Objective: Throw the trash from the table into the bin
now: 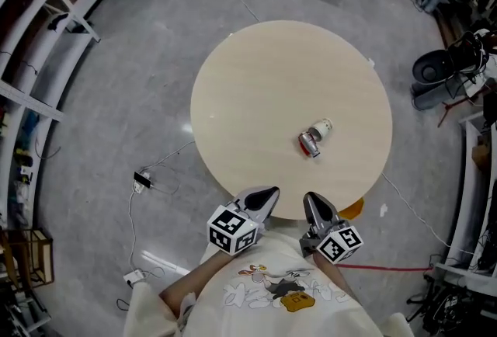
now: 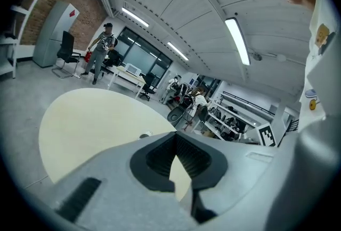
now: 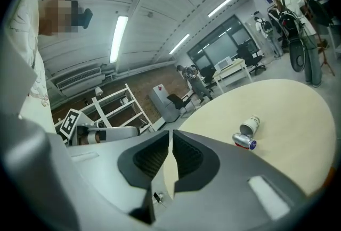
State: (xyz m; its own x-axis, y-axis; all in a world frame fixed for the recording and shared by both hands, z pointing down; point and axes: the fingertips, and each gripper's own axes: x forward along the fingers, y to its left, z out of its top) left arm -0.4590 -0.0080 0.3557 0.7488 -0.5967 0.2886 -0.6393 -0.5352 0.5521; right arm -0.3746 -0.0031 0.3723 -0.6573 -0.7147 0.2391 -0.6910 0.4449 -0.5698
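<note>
Fig.: left gripper [image 1: 271,193] & right gripper [image 1: 311,198] shut, empty, at table [image 1: 248,87] near edge; open right wide approaching can [image 1: 308,144], cup [image 1: 321,127] just beside it.

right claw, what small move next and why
Probably open the right claw and reach forward toward the can. Its jaws stand together and empty at the near edge of the table, while the can and paper cup lie untouched just ahead, closer to it than to the left claw.
</note>
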